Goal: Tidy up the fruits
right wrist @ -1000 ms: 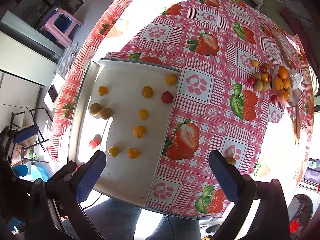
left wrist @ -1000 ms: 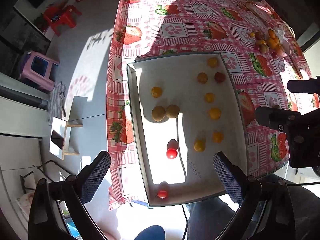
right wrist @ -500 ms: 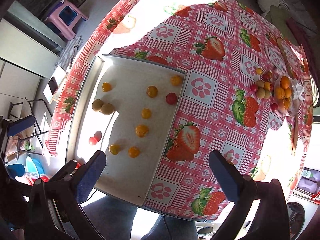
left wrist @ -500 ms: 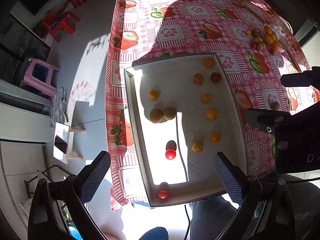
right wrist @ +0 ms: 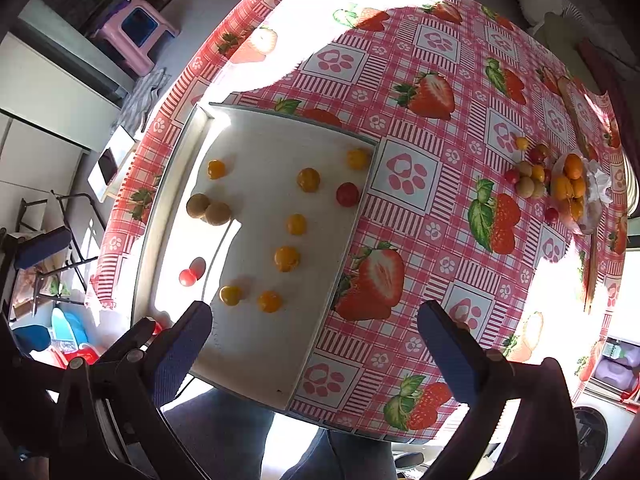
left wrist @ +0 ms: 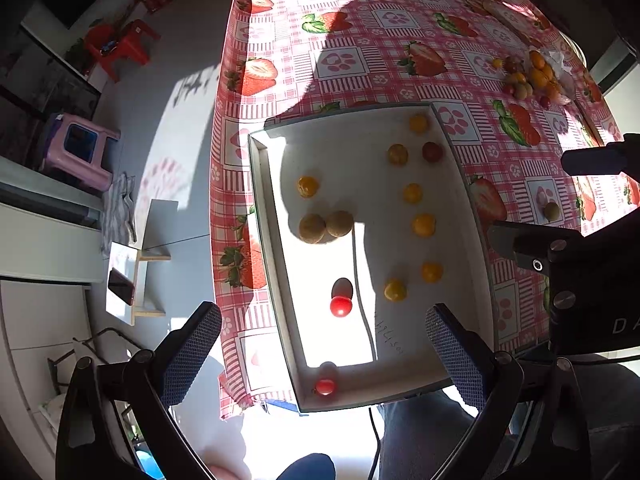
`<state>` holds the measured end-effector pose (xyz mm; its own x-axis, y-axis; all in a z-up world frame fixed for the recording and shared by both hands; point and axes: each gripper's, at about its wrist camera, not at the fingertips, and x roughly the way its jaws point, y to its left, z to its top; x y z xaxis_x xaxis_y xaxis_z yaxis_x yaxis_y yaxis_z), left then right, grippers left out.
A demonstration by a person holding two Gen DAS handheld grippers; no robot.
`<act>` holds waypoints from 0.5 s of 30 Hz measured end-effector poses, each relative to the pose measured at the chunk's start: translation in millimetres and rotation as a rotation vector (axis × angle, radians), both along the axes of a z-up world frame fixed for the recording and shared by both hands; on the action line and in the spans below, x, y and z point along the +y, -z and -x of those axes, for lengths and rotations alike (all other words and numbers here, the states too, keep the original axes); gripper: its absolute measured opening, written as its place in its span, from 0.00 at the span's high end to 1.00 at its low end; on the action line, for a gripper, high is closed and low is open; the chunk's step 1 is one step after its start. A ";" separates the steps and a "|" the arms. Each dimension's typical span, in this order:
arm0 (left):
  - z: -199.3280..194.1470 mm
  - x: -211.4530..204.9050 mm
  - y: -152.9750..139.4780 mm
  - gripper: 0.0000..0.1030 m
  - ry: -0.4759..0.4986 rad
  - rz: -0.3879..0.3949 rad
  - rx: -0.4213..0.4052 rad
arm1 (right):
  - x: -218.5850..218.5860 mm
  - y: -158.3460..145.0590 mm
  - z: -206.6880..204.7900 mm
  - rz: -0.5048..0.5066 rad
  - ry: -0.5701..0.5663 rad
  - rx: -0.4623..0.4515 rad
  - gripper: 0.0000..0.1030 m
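I have both grippers high above the counter (right wrist: 424,56), which wears a pink strawberry-print tablecloth (left wrist: 344,60). My left gripper (left wrist: 324,354) is spread wide with nothing between its jaws, hanging over the near end of the white tray (left wrist: 276,240). My right gripper (right wrist: 316,344) is just as wide apart and empty, poised over the tray's right edge.

Using the tray as my landmark: inside it I count seven yellow-orange fruits, mostly along its right half, with one (left wrist: 307,186) alone near the left wall. Two brown longans (left wrist: 325,226) sit touching each other just nearer than that one. A dark red fruit (left wrist: 432,151) lies by the right wall near the far end. One red cherry tomato (left wrist: 341,306) rests in the sunlit patch toward the near end, and another (left wrist: 325,386) sits against the near wall.

Well beyond the tray's far right corner, a heap of mixed fruits (right wrist: 552,180) waits on the tablecloth. A single brownish fruit (left wrist: 551,211) lies right of the tray.
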<state>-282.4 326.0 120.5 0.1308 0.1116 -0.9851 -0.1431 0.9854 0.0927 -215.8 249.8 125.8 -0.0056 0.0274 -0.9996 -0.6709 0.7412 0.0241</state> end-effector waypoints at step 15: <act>0.3 -2.0 2.3 0.00 0.028 0.010 0.009 | -2.0 1.8 2.2 0.007 -0.017 0.005 0.00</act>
<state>-282.8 324.0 118.2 0.1246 0.0981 -0.9873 -0.1149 0.9898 0.0838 -217.9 247.8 124.0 -0.0113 0.0207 -0.9997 -0.6833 0.7298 0.0228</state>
